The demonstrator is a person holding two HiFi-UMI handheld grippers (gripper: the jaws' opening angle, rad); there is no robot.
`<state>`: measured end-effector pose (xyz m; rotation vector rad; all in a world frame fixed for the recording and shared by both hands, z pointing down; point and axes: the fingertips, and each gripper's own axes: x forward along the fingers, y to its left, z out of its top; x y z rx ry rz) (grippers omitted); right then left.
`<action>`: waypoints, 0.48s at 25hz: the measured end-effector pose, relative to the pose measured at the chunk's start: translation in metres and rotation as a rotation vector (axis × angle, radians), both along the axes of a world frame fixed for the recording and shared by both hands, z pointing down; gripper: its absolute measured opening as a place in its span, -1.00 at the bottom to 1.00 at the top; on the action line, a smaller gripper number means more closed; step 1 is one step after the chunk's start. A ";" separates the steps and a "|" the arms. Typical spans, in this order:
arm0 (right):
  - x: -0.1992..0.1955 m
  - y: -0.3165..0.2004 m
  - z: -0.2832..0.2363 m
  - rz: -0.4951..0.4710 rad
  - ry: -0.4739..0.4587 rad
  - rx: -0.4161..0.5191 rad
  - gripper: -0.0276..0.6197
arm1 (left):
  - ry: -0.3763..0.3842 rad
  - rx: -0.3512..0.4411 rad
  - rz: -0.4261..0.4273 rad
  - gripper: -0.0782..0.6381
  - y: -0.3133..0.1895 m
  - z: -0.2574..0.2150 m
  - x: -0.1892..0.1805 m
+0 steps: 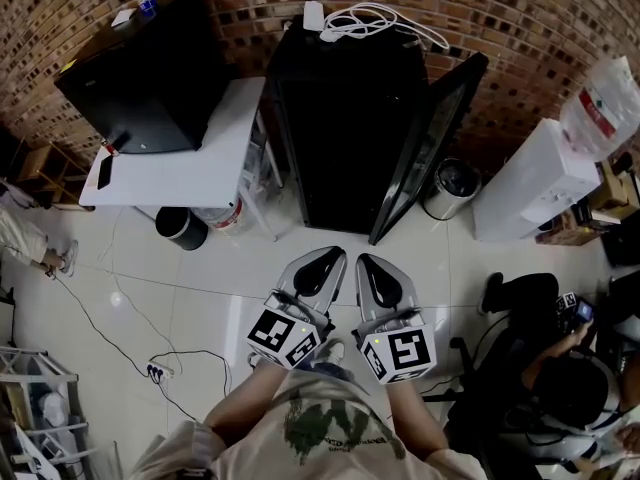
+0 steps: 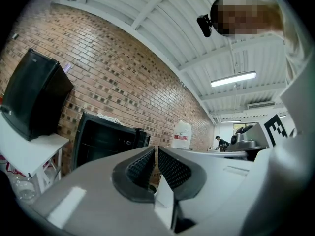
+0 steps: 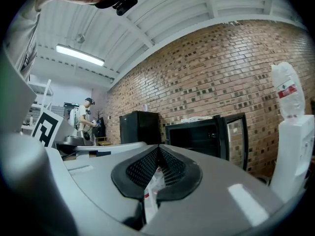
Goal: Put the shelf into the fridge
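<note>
A black fridge [image 1: 345, 118] stands against the brick wall with its door [image 1: 430, 143] swung open to the right. Its dark inside also shows in the left gripper view [image 2: 101, 141] and the right gripper view [image 3: 194, 136]. No shelf shows in any view. My left gripper [image 1: 318, 265] and right gripper [image 1: 375, 268] hang side by side over the white floor, a short way in front of the fridge and pointing at it. The left gripper's [image 2: 156, 149] jaws are shut on nothing. The right gripper's [image 3: 158, 147] jaws meet at the tips and hold nothing.
Left of the fridge a white table [image 1: 190, 163] carries a black cabinet [image 1: 145, 73]. A black bucket [image 1: 181, 228] sits under it. A bin [image 1: 455, 183] and a water dispenser [image 1: 535, 178] stand right of the door. A seated person [image 1: 560, 368] is at the right. Cables [image 1: 150, 368] cross the floor.
</note>
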<state>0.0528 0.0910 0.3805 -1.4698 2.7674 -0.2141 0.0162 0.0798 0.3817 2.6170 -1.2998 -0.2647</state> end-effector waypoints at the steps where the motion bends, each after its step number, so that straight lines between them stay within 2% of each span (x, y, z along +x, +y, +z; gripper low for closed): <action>1: 0.000 0.001 -0.001 0.000 0.000 0.002 -0.91 | 0.002 0.001 -0.002 -0.78 0.002 -0.001 0.000; 8: -0.006 0.007 -0.001 -0.006 -0.002 -0.004 -0.91 | -0.007 -0.025 -0.019 -0.78 0.002 0.001 -0.008; 12: -0.011 0.005 -0.004 0.008 0.006 -0.001 -0.91 | -0.008 -0.024 0.002 -0.78 -0.002 0.000 -0.011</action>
